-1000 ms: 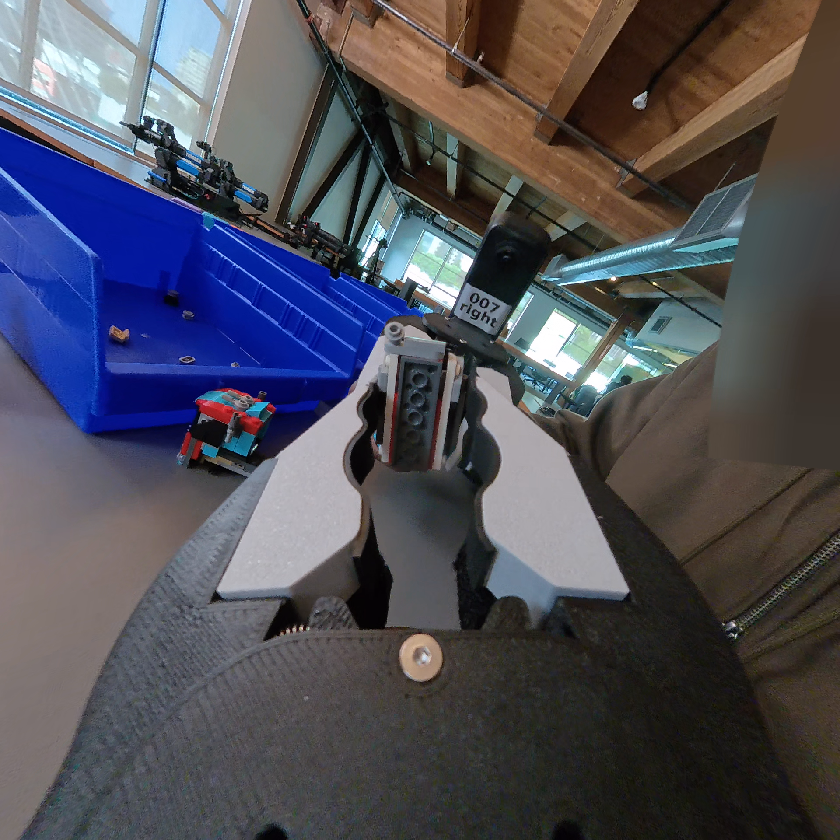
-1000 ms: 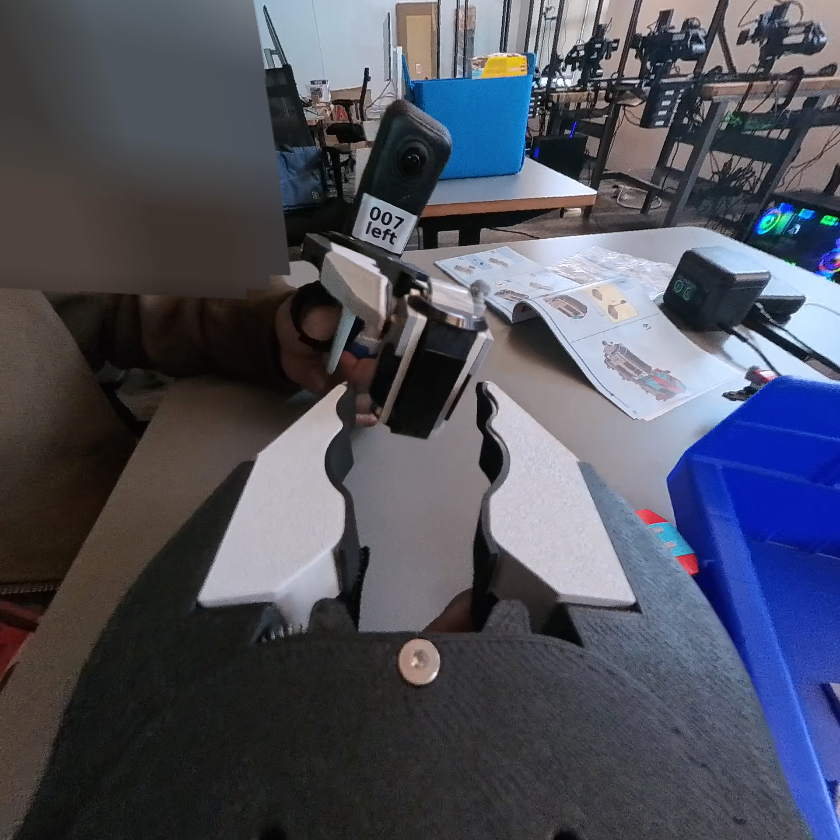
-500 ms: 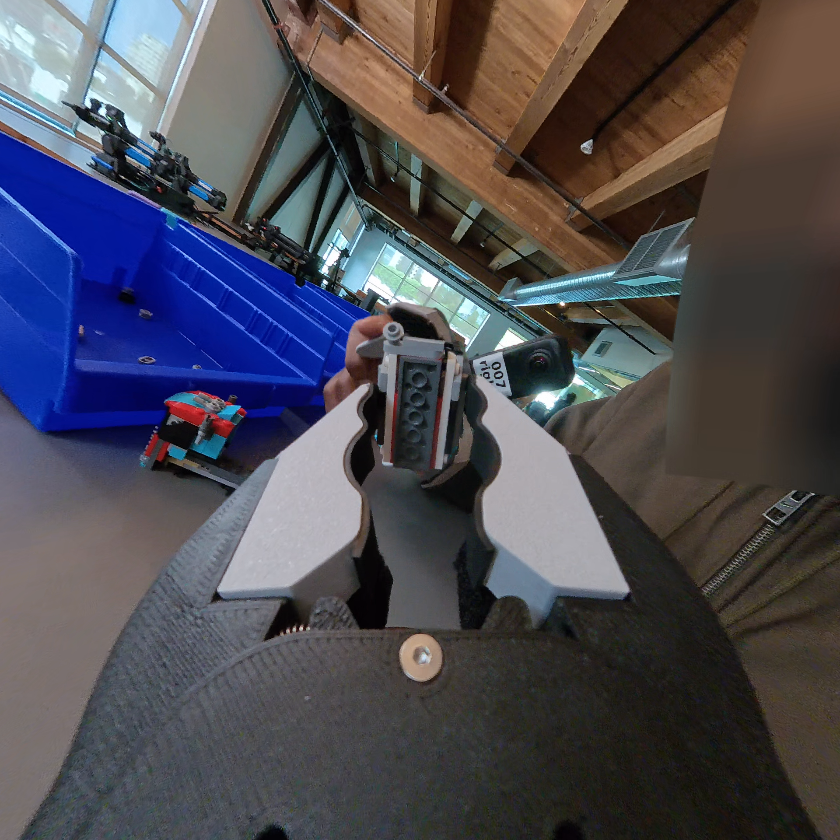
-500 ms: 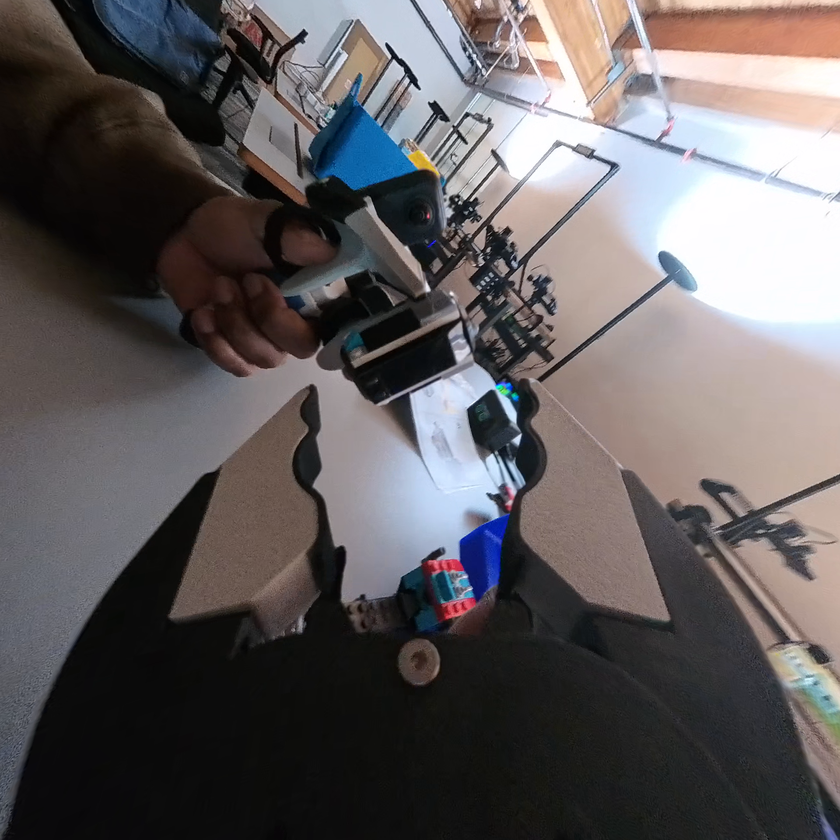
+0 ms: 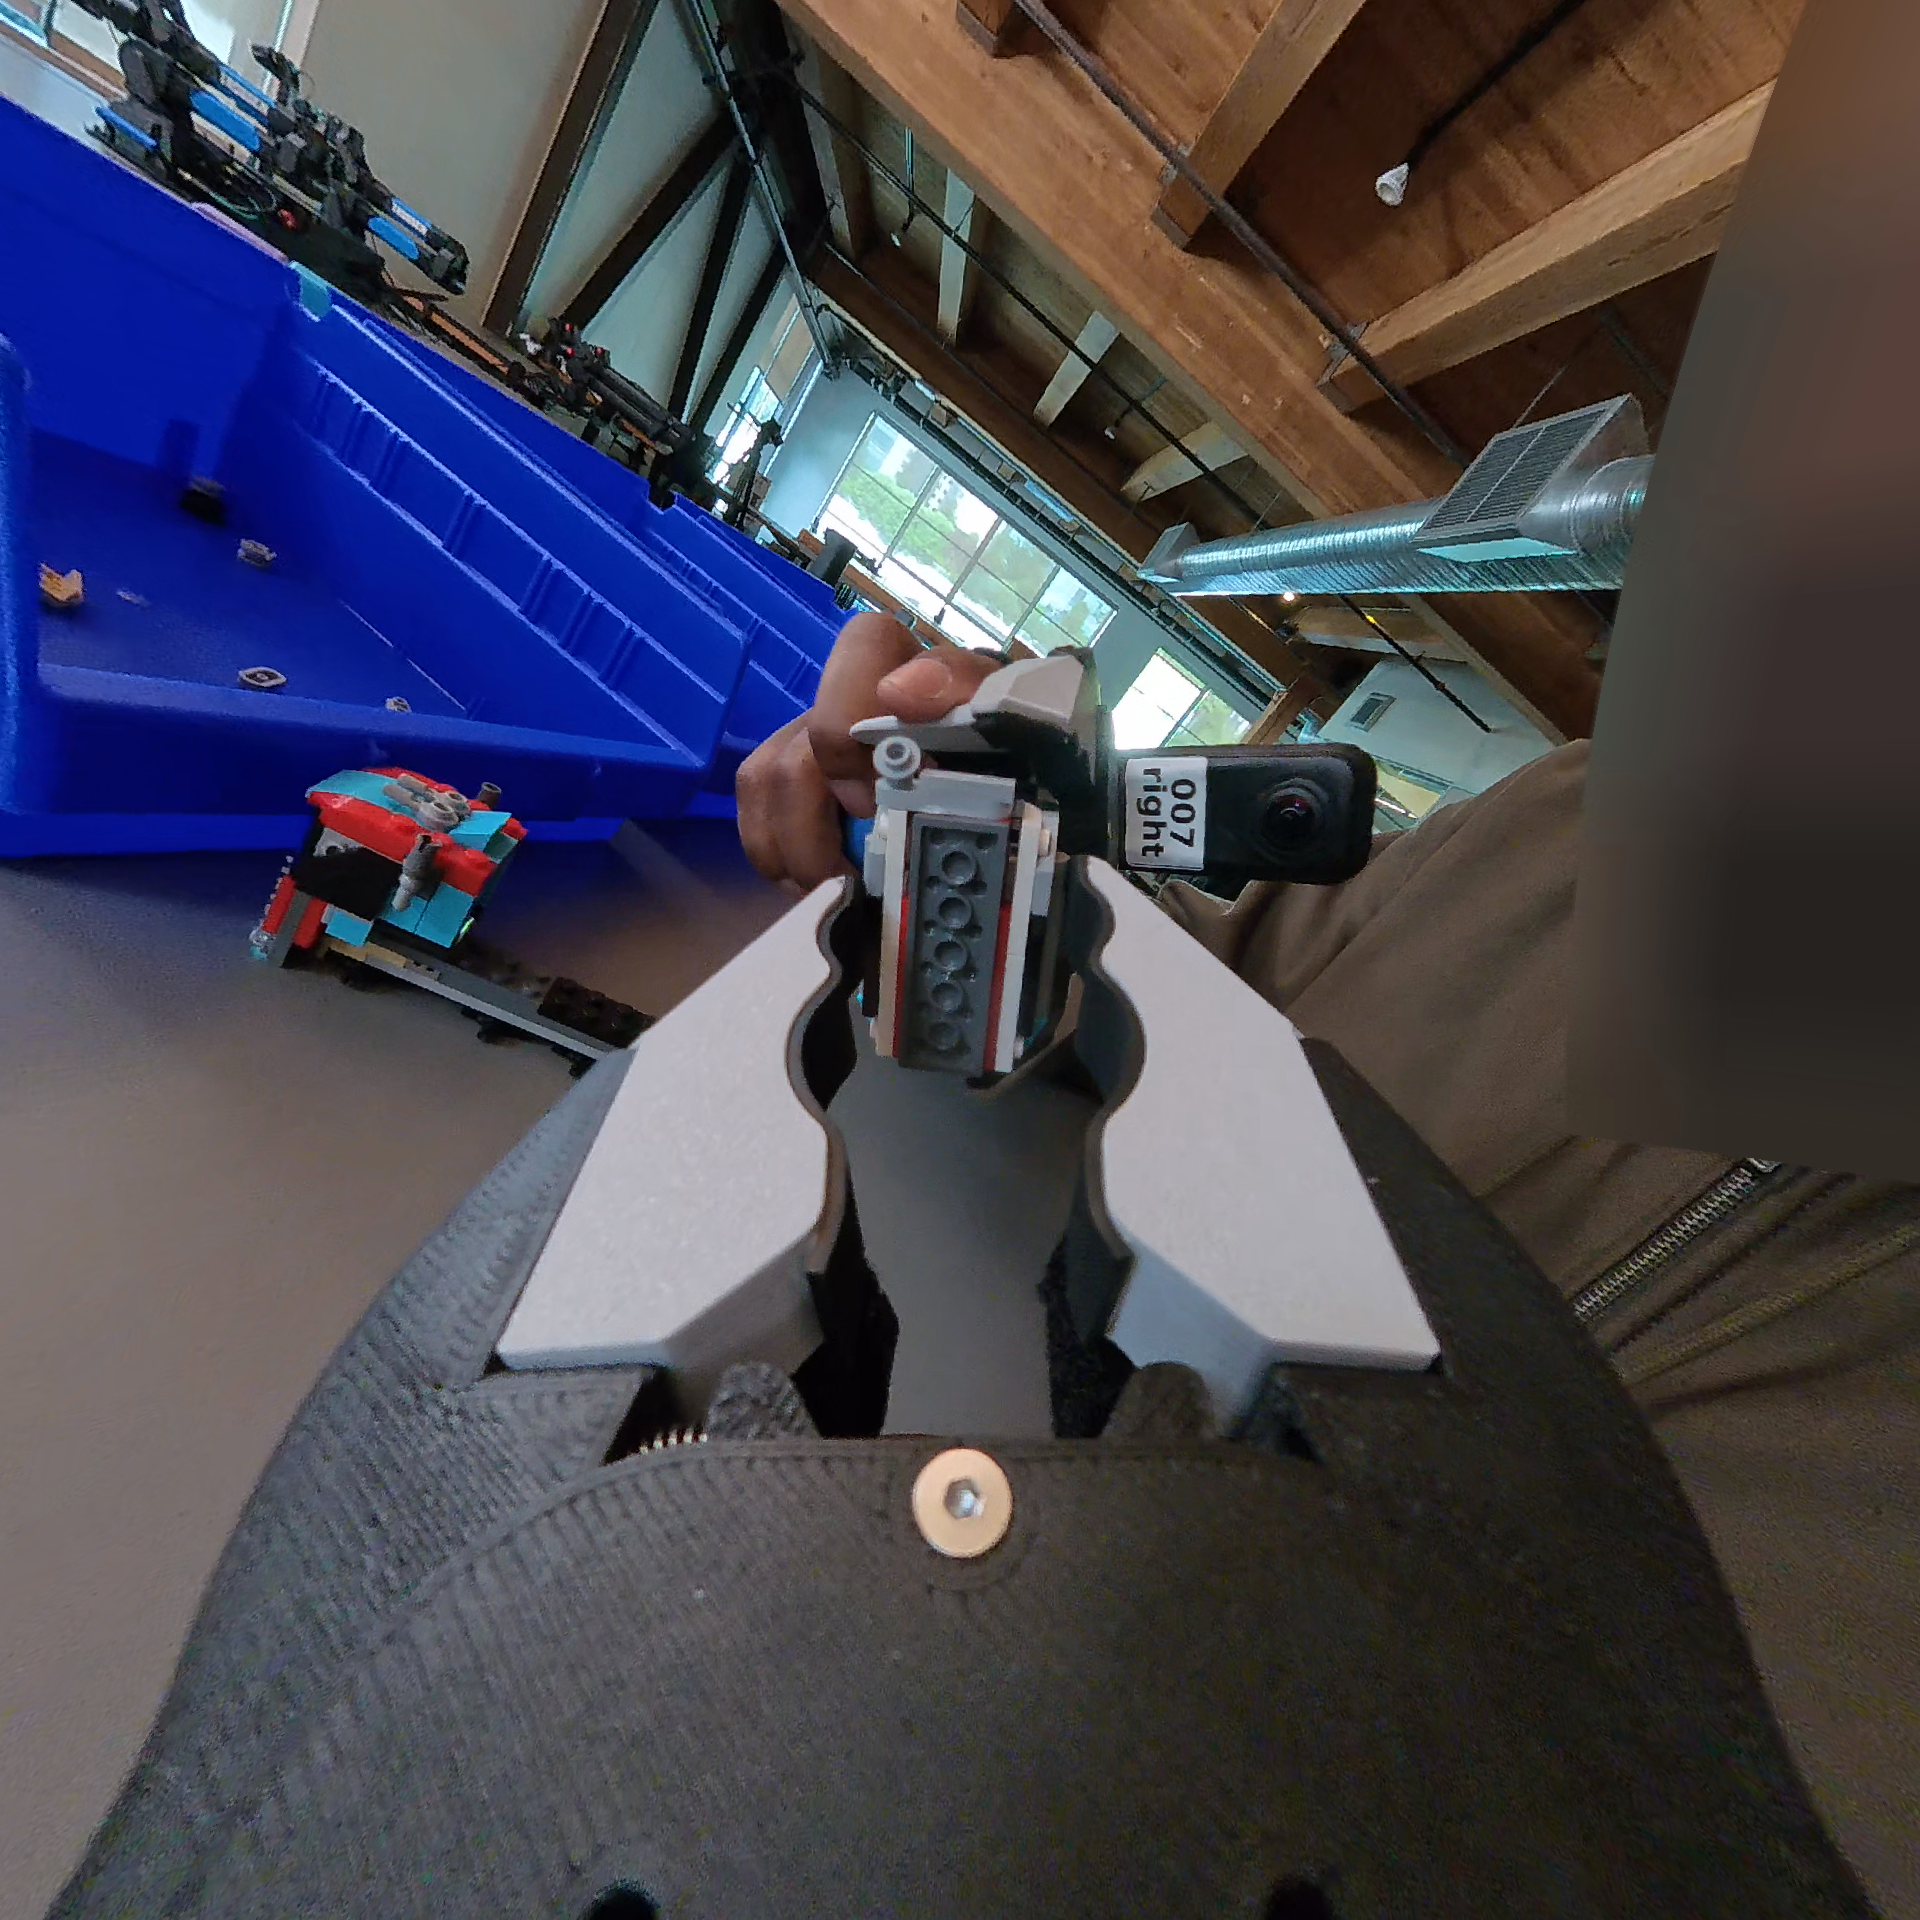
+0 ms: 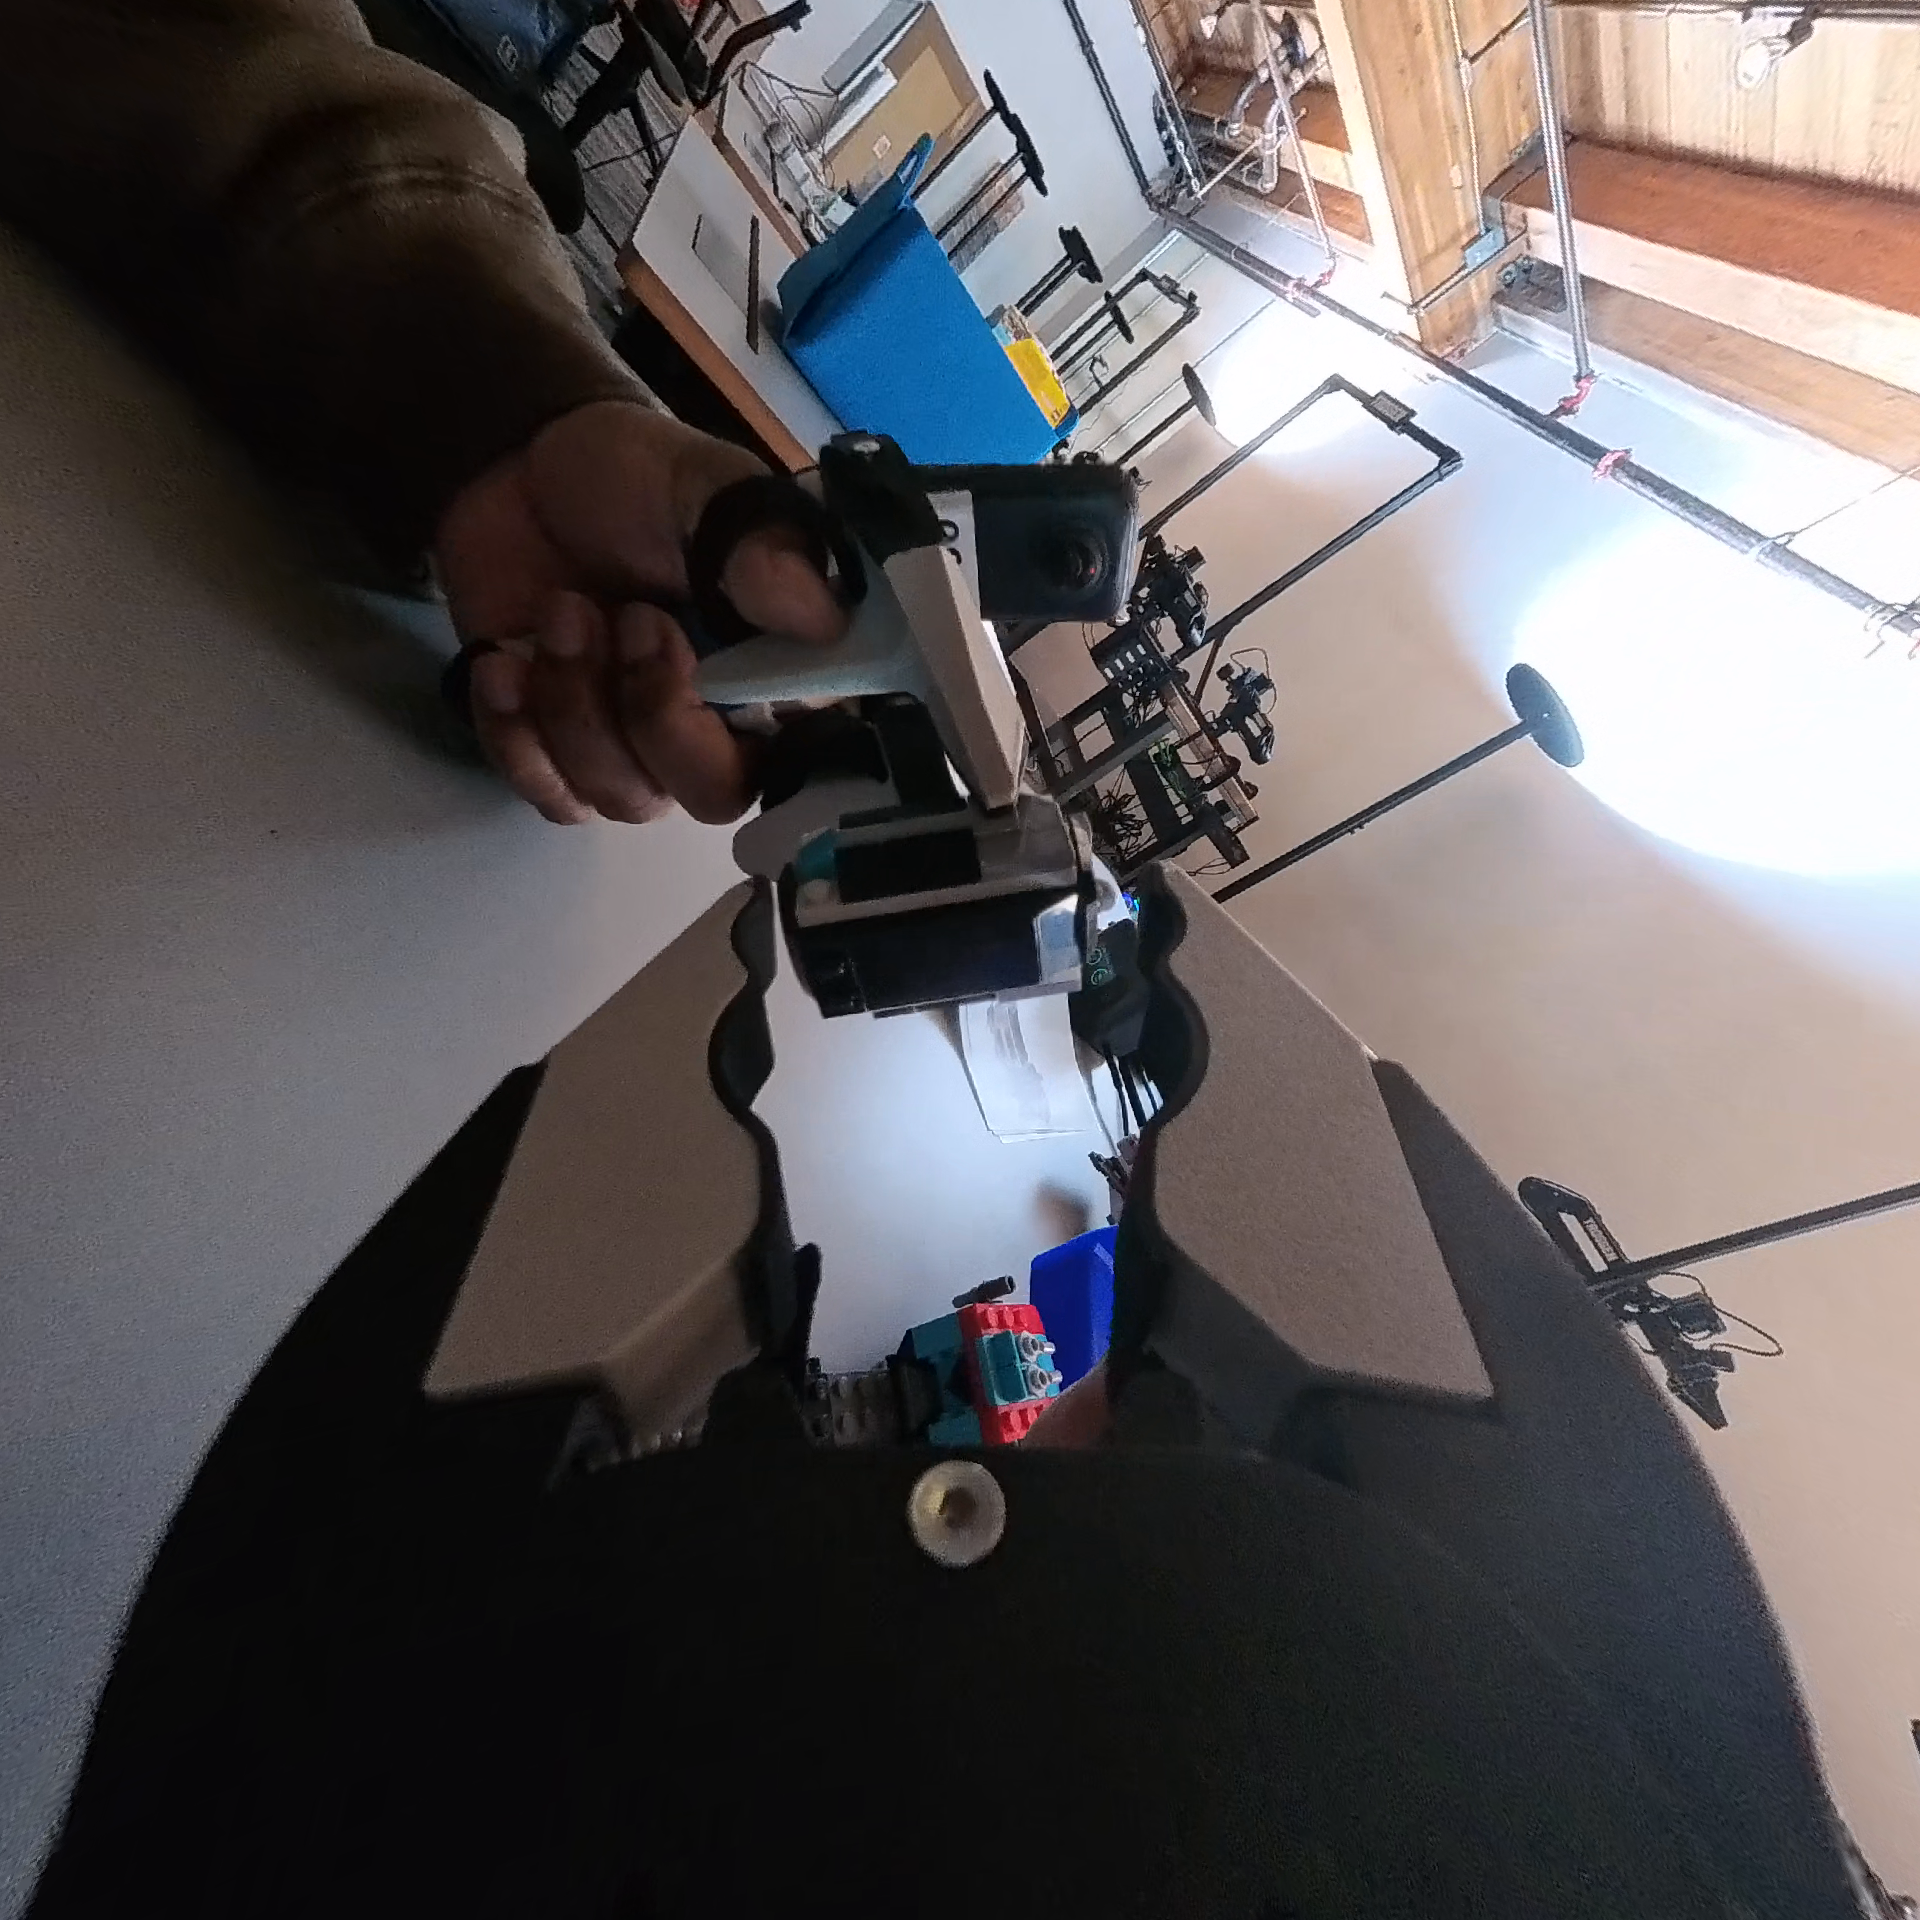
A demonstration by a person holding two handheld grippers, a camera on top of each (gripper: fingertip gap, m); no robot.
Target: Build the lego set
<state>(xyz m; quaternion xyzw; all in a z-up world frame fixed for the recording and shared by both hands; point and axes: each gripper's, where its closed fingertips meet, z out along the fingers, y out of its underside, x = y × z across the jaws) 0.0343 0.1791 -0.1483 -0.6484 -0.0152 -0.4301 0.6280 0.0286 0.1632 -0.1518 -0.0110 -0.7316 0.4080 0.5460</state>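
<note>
My left gripper (image 5: 961, 904) is shut on a small brick assembly (image 5: 951, 935) of grey, white, red and black parts and holds it up above the grey table (image 5: 208, 1143). The right gripper's fingers (image 5: 977, 707) stand just above and below this assembly in the left wrist view. In the right wrist view my right gripper (image 6: 956, 894) is turned on its side and open. The assembly (image 6: 935, 935) sits between its fingertips, with a sliver of space on the right side. The left gripper (image 6: 935, 665) and the hand holding it are behind the assembly.
A red and teal brick model (image 5: 395, 862) on a grey strip lies on the table before large blue bins (image 5: 364, 582); it also shows in the right wrist view (image 6: 987, 1361). An open booklet (image 6: 1023, 1070) and a black adapter (image 6: 1107, 987) lie farther off. A person's jacket (image 5: 1455, 987) fills the right.
The right gripper rolled onto its side, opened wide, then narrowed around the assembly. The left gripper kept its hold and tilted slightly.
</note>
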